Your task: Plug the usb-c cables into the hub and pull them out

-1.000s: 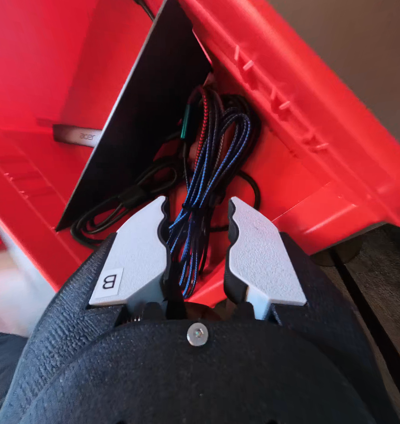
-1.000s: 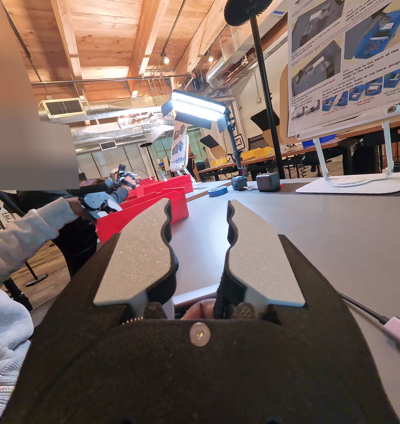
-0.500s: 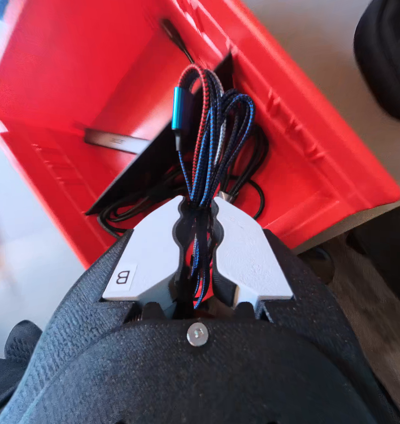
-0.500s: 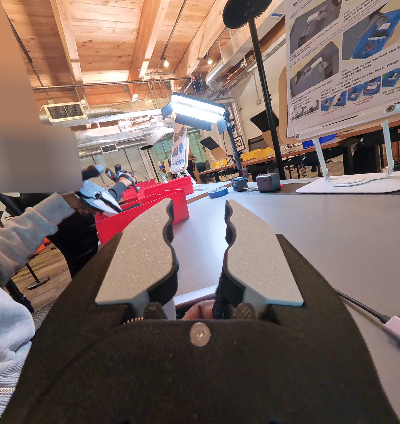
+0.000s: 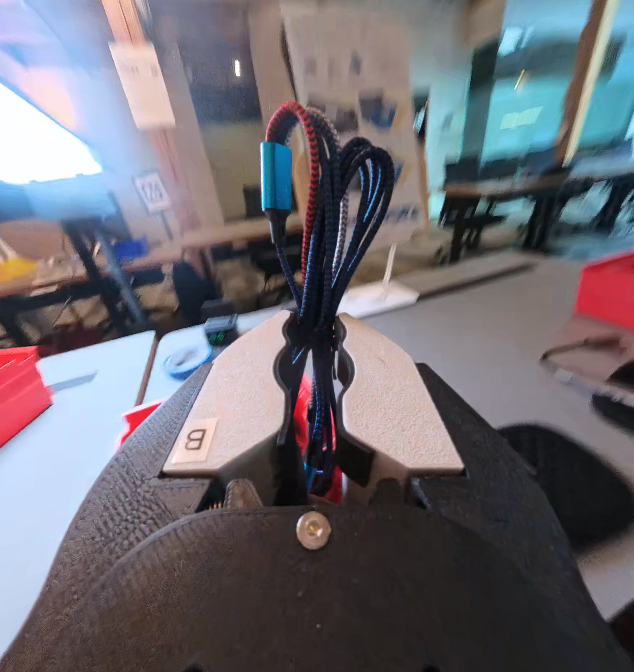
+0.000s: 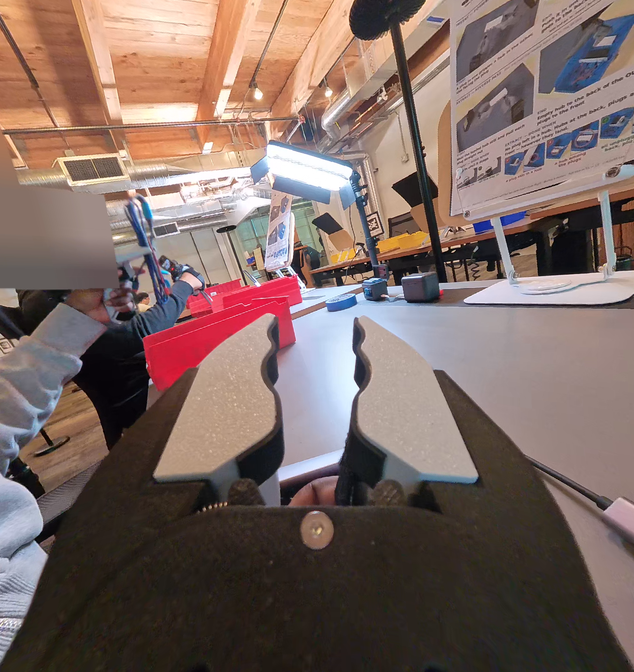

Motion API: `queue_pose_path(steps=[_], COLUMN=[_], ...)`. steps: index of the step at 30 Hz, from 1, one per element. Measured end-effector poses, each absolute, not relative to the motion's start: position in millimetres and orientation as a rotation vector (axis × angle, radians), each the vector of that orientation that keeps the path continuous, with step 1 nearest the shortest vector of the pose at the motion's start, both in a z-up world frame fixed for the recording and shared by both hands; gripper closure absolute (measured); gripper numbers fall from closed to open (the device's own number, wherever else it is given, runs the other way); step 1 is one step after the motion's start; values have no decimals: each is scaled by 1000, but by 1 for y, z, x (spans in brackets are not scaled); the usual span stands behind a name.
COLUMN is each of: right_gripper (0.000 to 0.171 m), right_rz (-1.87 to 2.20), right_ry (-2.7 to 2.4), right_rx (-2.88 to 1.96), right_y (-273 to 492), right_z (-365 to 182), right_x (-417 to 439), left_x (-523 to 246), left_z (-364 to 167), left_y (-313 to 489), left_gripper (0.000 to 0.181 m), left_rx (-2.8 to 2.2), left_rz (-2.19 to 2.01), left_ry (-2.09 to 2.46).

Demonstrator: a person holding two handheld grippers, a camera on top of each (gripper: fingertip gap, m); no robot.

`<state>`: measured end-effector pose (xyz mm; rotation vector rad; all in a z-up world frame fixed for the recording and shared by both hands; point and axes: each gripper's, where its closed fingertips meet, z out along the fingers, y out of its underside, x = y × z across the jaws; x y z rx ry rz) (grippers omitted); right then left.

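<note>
A grey tabletop (image 6: 508,363) carries a red bin (image 6: 213,342) at its left edge. The left tool (image 5: 313,327), a second ago spread inside that bin, now pinches the bundle of braided cables (image 5: 326,225) and holds it high above. The right tool (image 6: 315,327) waits spread, empty. No hub is clearly visible; plugging likely comes next.

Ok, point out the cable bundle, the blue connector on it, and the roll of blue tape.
cable bundle (image 5: 339,232), left wrist view, on the braided loops above the gripper fingers.
blue connector (image 5: 275,176), left wrist view, on its metal shell.
roll of blue tape (image 6: 341,302), right wrist view, on its outer side.
</note>
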<state>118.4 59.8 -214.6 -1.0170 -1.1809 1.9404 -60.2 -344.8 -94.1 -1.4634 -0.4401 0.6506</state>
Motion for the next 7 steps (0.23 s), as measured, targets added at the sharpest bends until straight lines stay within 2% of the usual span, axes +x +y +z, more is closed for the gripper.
queue_pose_path(steps=[3, 7], right_gripper=[133, 133], right_rz=[1931, 1926], right_ry=[-1191, -1200], right_rx=[-1011, -1003], right_y=[58, 57], right_z=[-215, -215], right_x=[118, 119], left_x=[-34, 1], left_z=[-59, -45], left_y=[-327, -300], left_gripper=[161, 162], left_rx=[-1107, -767], left_rz=[444, 19], left_ry=[-408, -328])
